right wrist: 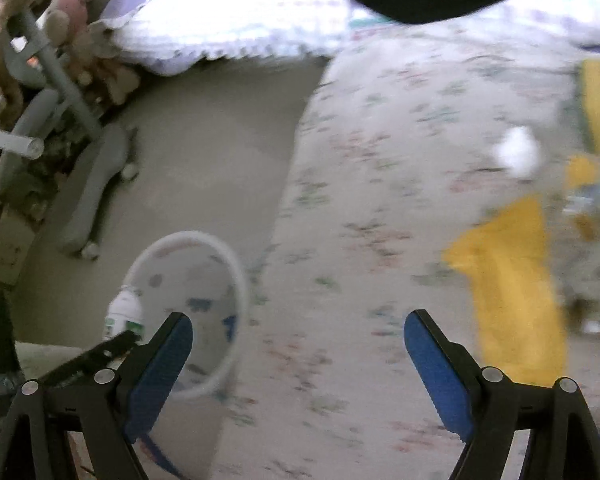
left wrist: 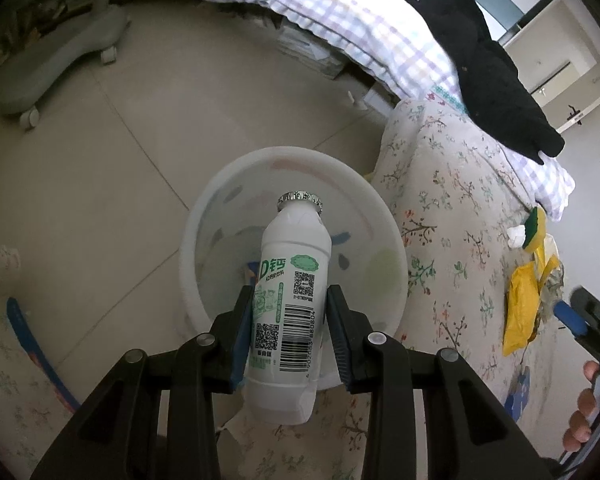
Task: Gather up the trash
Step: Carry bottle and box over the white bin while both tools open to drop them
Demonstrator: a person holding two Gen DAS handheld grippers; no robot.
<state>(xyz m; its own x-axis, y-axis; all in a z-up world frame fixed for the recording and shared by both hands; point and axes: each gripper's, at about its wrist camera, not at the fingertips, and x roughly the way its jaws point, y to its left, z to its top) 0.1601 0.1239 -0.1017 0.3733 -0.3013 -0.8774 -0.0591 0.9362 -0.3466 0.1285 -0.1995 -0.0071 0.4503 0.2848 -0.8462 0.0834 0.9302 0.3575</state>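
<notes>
Trash here means a white drink bottle (left wrist: 288, 304), pinched at its labelled middle by the left hand-held gripper (left wrist: 288, 332) above the white bin (left wrist: 204, 216) beside the bed (left wrist: 460, 208). It looks light, stiff, slippery. The right hand-held gripper (right wrist: 298, 354) stands spread, empty, near a yellow wrapper (right wrist: 508, 280).

Brand: "D钙" in green on the white plastic drink bottle (left wrist: 288, 304)
Subtitle: "AD钙奶饮料"
Barcode digits: partly legible, ending "880804"
</notes>
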